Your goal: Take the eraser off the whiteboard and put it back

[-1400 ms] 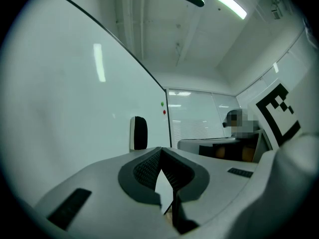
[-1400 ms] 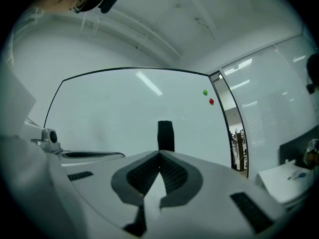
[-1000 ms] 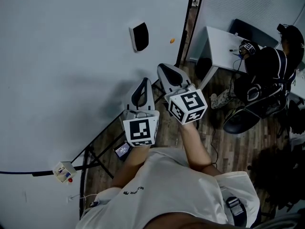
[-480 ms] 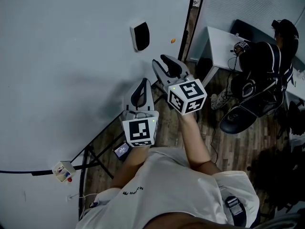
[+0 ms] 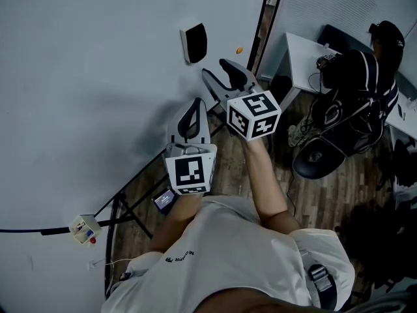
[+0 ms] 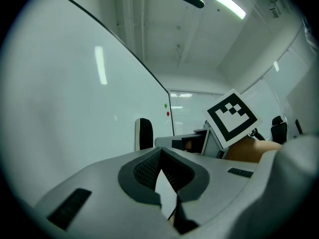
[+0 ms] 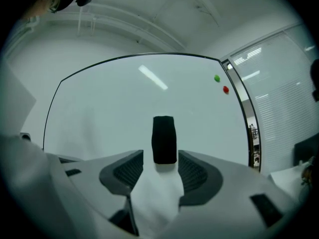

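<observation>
Eraser (image 5: pixel 194 42) stuck on the whiteboard (image 5: pixel 91 90), clear of both tools.
Nearest, the left tool (image 5: pixel 196 104) is clenched on nothing, pointing toward the whiteboard. Farther and to its right, the right tool (image 5: pixel 214 67) has just been opening its jaws, which now stand released with nothing between them. The eraser sits upright beyond their tips, in line with the gap.
</observation>
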Demonstrator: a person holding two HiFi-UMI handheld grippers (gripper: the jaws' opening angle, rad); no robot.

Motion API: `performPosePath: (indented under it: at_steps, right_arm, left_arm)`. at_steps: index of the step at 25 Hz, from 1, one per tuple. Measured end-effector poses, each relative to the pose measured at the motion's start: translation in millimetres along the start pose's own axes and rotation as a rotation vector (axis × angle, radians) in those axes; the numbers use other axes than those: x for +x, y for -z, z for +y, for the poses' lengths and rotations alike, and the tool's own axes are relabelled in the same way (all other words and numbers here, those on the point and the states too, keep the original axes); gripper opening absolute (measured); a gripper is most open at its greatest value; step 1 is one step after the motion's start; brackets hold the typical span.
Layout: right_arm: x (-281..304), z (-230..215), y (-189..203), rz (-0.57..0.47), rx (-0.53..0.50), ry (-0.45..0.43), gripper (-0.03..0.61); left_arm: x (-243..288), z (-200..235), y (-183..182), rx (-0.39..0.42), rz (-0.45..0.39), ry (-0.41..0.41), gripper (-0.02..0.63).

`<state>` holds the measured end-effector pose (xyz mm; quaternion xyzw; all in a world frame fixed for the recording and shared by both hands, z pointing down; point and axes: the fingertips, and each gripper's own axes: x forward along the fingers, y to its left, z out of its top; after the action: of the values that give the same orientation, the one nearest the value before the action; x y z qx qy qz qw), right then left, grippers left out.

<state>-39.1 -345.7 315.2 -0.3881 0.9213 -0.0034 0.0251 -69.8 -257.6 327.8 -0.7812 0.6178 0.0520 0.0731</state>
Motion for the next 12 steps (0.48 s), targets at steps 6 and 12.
performPosePath:
  at_steps: [6,12]
  right_arm:
    - [19.2,-1.8,-6.5,0.008,-0.006,-0.022,0.249]
    - [37.3,-1.7,-10.7,0.015,-0.008,-0.045,0.276]
  left_arm:
    - [2.3,3.3,-4.2,0.006,-0.005,-0.002,0.003]
    - [2.8,7.2,-3.3,0.003,-0.007,-0.011,0.002]
